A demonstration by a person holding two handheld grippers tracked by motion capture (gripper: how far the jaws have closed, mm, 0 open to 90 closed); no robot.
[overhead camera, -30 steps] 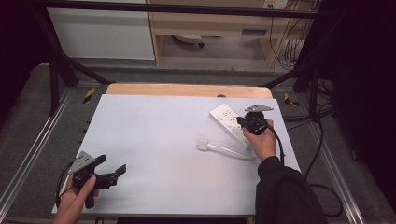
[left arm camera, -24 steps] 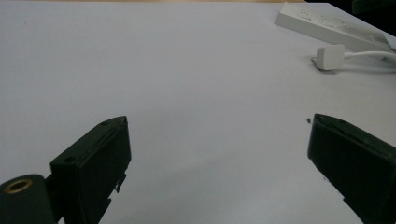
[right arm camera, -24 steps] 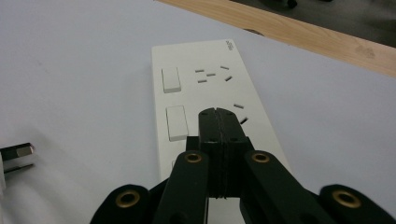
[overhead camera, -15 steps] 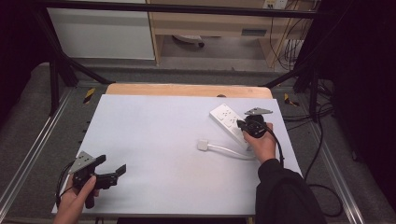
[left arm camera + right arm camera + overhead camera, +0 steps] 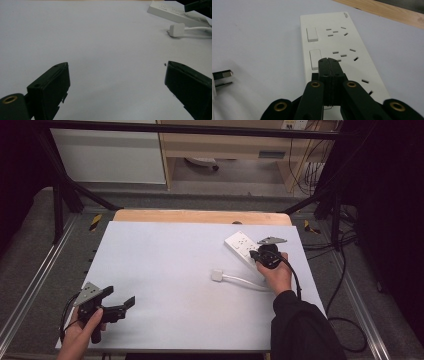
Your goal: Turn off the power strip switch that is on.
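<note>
Near the tabletop's [image 5: 165, 250] far right corner, your right claw [image 5: 328, 61], pressed together, sits over the power strip's [image 5: 342, 47] second switch [image 5: 315, 58]; next, press squarely down. Your left claw [image 5: 116, 82] rests spread, idle.

A lab or test workroom: a white-topped wooden bench [image 5: 165, 250] stands inside a black metal frame [image 5: 60, 195] (cameras likely ride it), with loose black cables [image 5: 320, 170] trailing behind.

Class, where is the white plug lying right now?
In the high view, the plug lies on the table's right half, just left of the power strip and the right gripper.
</note>
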